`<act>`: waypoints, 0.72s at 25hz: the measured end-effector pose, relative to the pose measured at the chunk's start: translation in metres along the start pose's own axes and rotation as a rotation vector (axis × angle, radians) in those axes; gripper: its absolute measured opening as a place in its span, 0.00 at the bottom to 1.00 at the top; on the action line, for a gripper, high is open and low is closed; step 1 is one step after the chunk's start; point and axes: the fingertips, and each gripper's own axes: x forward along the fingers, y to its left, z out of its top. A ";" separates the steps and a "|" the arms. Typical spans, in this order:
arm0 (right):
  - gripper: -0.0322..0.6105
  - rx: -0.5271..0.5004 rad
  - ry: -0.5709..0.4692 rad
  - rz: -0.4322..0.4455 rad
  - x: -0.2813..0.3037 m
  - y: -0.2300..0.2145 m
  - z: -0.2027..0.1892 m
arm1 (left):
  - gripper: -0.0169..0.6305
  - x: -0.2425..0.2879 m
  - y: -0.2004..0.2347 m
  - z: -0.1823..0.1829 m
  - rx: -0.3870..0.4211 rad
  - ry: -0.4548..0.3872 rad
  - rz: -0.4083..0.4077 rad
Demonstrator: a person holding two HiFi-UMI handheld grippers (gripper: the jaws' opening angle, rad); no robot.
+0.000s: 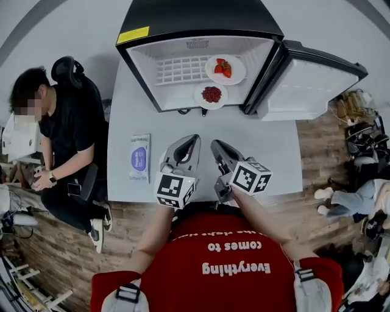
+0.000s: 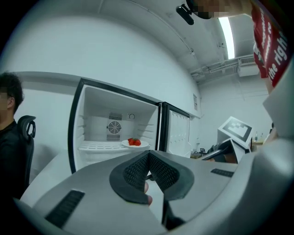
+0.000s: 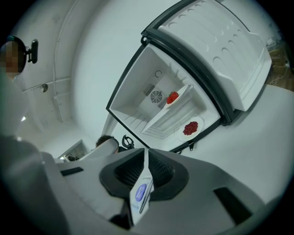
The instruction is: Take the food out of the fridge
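White counter [image 1: 274, 152] bears an open fridge [image 1: 201, 18] holding a strawberry plate [image 1: 225, 69] and a berry plate [image 1: 211, 95]; before it hover left gripper [image 1: 194, 141] and right gripper [image 1: 216, 146], jaws closed, empty.

It looks like an office or lab workroom. A white tabletop [image 1: 268, 152] carries a small fridge [image 1: 201, 18] as a set-up rather than a kitchen fixture. Beside it a seated person [image 1: 67, 128] works in a black office chair [image 1: 66, 70]. The floor [image 1: 61, 244] is wood-look plank, bags and gear [image 1: 365, 140] crowd the room's edge, and a strip light [image 2: 226, 32] hangs under a bare ceiling with exposed conduit [image 2: 216, 69].
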 end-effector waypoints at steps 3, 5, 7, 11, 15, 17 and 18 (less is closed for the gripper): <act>0.08 0.037 -0.042 -0.023 -0.001 -0.012 0.013 | 0.02 0.020 -0.008 0.006 0.004 -0.008 -0.046; 0.11 0.104 -0.067 -0.006 0.003 -0.017 0.022 | 0.02 0.030 -0.009 0.006 0.001 0.000 -0.063; 0.18 0.185 -0.074 0.026 0.011 -0.021 0.031 | 0.02 0.038 -0.008 0.007 -0.011 0.005 -0.067; 0.25 0.320 -0.096 0.063 0.030 -0.031 0.051 | 0.02 0.045 -0.007 0.010 -0.026 0.005 -0.069; 0.26 0.412 -0.152 0.061 0.052 -0.050 0.080 | 0.02 0.047 0.000 0.013 -0.036 0.005 -0.058; 0.27 0.465 -0.182 0.058 0.063 -0.062 0.096 | 0.02 0.046 0.004 0.013 -0.044 0.004 -0.048; 0.28 0.491 -0.196 0.053 0.069 -0.069 0.103 | 0.02 0.045 0.007 0.013 -0.047 0.004 -0.042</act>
